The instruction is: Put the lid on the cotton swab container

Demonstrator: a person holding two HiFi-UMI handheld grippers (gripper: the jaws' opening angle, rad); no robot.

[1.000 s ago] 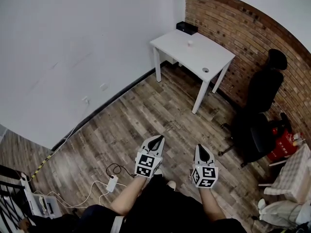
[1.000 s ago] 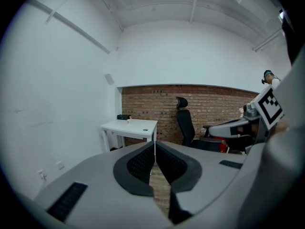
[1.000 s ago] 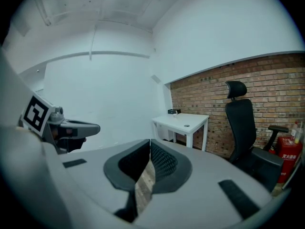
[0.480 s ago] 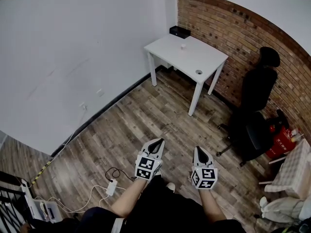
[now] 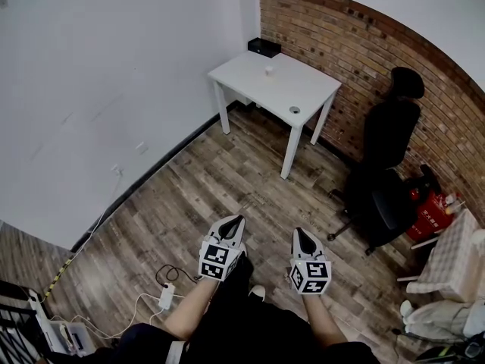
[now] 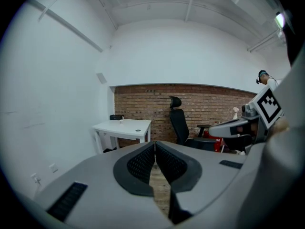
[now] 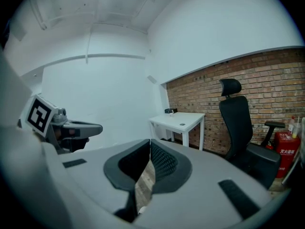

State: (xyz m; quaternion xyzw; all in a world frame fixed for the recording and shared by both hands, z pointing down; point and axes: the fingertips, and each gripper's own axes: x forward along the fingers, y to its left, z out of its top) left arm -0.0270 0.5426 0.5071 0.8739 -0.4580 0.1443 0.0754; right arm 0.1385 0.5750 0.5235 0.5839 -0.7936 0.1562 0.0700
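A small white cotton swab container stands on the white table far ahead by the brick wall. A small round lid lies near the table's front right corner. My left gripper and right gripper are held side by side over the wooden floor, well short of the table. Both are shut with nothing between the jaws. In the left gripper view the table shows beyond the closed gripper. In the right gripper view the table with the lid lies past the closed gripper.
A black box sits at the table's back corner. A black office chair stands right of the table, with a red extinguisher beside it. Cables and a power strip lie on the floor at the left.
The head view has shifted, so the table and chair sit further left in the picture. Both grippers stay shut and have slid slightly down and left.
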